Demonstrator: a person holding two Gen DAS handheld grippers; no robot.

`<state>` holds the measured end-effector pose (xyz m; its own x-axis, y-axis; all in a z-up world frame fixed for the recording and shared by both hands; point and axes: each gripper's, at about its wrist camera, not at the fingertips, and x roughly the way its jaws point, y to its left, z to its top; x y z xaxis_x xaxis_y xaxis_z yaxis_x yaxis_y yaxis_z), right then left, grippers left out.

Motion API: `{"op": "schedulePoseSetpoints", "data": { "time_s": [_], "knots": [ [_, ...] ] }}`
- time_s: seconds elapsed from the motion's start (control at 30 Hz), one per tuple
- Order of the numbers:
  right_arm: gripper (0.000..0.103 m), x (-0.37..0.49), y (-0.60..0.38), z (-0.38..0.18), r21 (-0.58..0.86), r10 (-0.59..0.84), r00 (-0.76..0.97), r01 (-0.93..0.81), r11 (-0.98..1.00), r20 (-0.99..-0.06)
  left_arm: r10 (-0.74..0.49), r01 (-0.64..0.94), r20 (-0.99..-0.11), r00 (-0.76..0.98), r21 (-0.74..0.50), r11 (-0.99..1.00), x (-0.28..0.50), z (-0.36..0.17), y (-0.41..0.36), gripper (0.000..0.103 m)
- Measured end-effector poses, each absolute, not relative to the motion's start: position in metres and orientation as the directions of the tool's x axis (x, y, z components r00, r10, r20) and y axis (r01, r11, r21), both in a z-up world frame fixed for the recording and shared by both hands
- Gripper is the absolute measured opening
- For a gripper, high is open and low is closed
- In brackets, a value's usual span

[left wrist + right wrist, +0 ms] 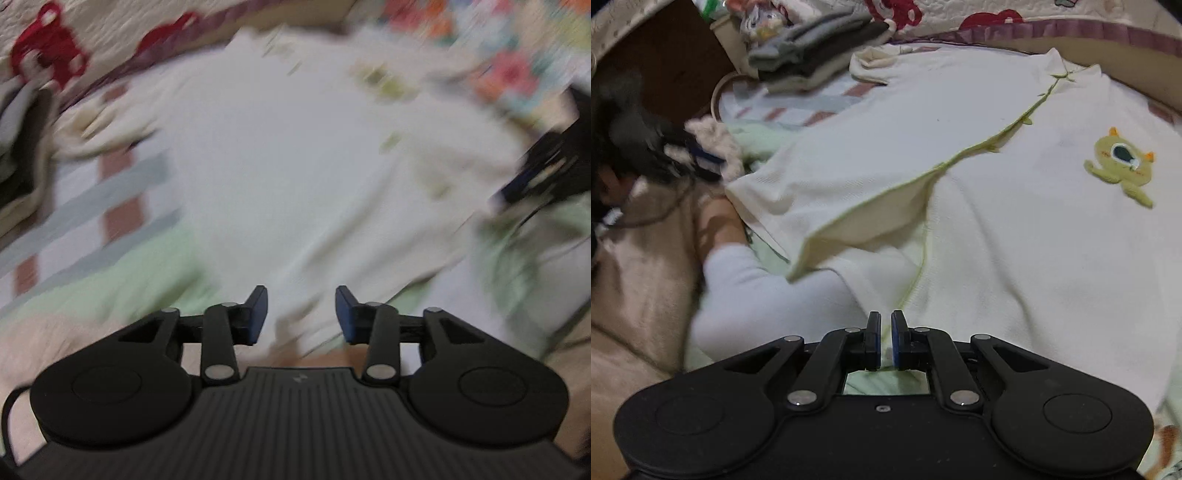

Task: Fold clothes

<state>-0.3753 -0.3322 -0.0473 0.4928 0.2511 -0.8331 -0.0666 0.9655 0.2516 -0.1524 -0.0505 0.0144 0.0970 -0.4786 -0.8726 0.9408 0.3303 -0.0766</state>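
Observation:
A white shirt [1015,229] with lime-green seams and a green monster patch [1119,166] lies spread on the bed. One side is folded over toward the middle. My right gripper [885,339] is shut at the shirt's near hem, with a thin strip of the cloth between its pads. My left gripper [301,314] is open and empty, just above the near edge of the same shirt [295,166]; this view is blurred by motion. The left gripper also shows as a dark blur in the right wrist view [683,155].
A stack of folded grey and dark clothes [809,48] sits at the far left by the headboard. A striped sheet [92,206] and a pale green cloth [122,280] lie beneath. A quilt with red prints [44,51] lines the back. The person's white sleeve [750,295] rests nearby.

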Motion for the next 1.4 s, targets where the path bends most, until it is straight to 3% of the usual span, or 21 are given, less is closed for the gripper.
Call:
{"op": "schedulePoseSetpoints", "data": {
  "time_s": [0.03, 0.1, 0.4, 0.53, 0.57, 0.63, 0.67, 0.77, 1.07, 1.4],
  "knots": [
    [0.014, -0.371, -0.33, -0.05, 0.244, 0.253, 0.476, -0.081, 0.966, -0.843, -0.492, 0.947, -0.867, 0.072, -0.096, 0.308, -0.157, 0.011, -0.061, 0.045],
    [0.038, -0.361, -0.323, -0.057, 0.237, 0.262, 0.437, -0.111, 0.965, -0.861, -0.518, 0.956, -0.855, 0.022, -0.134, 0.263, -0.166, 0.005, -0.082, 0.047],
    [0.043, -0.351, -0.318, -0.069, 0.207, 0.233, 0.352, -0.11, 0.972, -0.907, -0.6, 0.956, -0.773, -0.207, -0.291, 0.044, -0.208, -0.022, -0.175, 0.048],
    [0.043, -0.353, -0.326, -0.072, 0.226, 0.238, 0.355, -0.074, 0.971, -0.904, -0.567, 0.947, -0.788, -0.239, -0.319, 0.045, -0.212, -0.046, -0.195, 0.048],
    [0.042, -0.354, -0.327, -0.073, 0.238, 0.245, 0.363, -0.065, 0.969, -0.899, -0.559, 0.941, -0.791, -0.249, -0.334, 0.053, -0.211, -0.051, -0.195, 0.048],
    [0.03, -0.352, -0.329, -0.07, 0.273, 0.277, 0.371, -0.063, 0.96, -0.886, -0.559, 0.927, -0.786, -0.264, -0.366, 0.077, -0.208, -0.057, -0.191, 0.048],
    [0.017, -0.35, -0.329, -0.068, 0.291, 0.293, 0.375, -0.063, 0.955, -0.879, -0.559, 0.918, -0.783, -0.274, -0.387, 0.092, -0.206, -0.06, -0.189, 0.049],
    [0.009, -0.346, -0.33, -0.063, 0.344, 0.341, 0.387, -0.065, 0.937, -0.857, -0.545, 0.874, -0.78, -0.307, -0.458, 0.163, -0.197, -0.074, -0.187, 0.05],
    [0.008, -0.334, -0.335, -0.047, 0.496, 0.477, 0.421, -0.073, 0.866, -0.771, -0.55, 0.832, -0.766, -0.333, -0.513, 0.21, -0.2, -0.078, -0.186, 0.05],
    [0.008, -0.316, -0.315, -0.058, 0.509, 0.507, 0.36, -0.098, 0.855, -0.783, -0.549, 0.877, -0.811, -0.202, -0.399, 0.267, -0.195, -0.037, -0.152, 0.05]
  ]
}}
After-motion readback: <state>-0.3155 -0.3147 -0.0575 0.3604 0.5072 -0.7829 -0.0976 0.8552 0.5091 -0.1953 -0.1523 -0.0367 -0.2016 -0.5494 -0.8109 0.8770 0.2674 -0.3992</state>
